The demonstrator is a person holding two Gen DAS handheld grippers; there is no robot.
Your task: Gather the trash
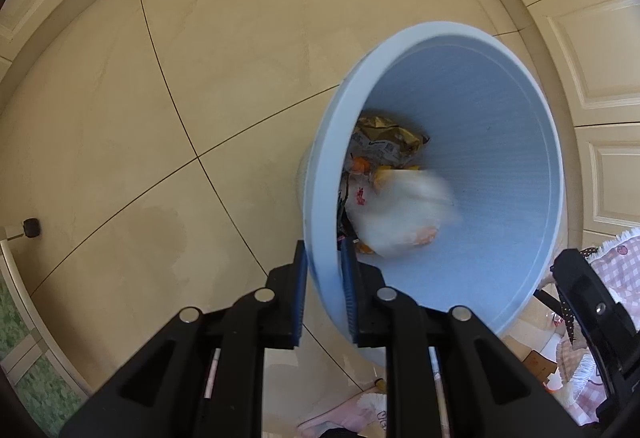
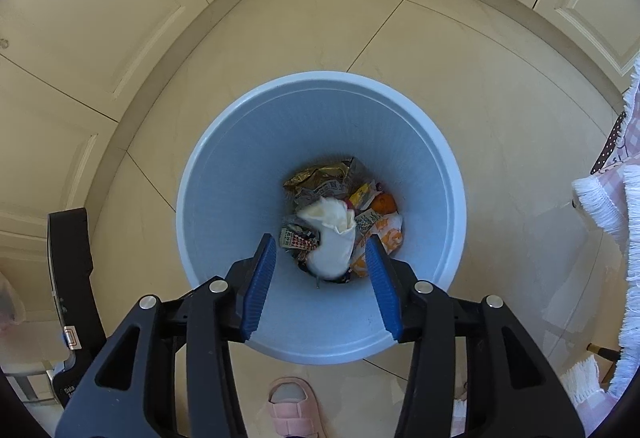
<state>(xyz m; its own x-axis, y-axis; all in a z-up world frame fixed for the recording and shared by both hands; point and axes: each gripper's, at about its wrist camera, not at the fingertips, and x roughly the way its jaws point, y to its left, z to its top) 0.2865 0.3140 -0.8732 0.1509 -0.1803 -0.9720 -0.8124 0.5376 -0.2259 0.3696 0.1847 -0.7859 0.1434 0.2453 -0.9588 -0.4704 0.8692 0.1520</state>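
Observation:
A light blue trash bin (image 1: 520,166) stands on the tiled floor. My left gripper (image 1: 325,258) is shut on the bin's near rim (image 1: 320,230) and tilts it. In the right wrist view the bin (image 2: 432,142) opens below me. My right gripper (image 2: 322,250) is open and empty above its mouth. A crumpled white paper (image 2: 332,242) is inside the bin, blurred in the left wrist view (image 1: 400,214), over wrappers (image 2: 320,178) and an orange (image 2: 383,203).
Cream cabinet doors (image 2: 100,38) ring the floor. A pink checked cloth with white fringe (image 2: 600,198) hangs at the right. A pink slipper (image 2: 290,406) is below the bin. The other gripper's black body (image 2: 68,278) is at the left.

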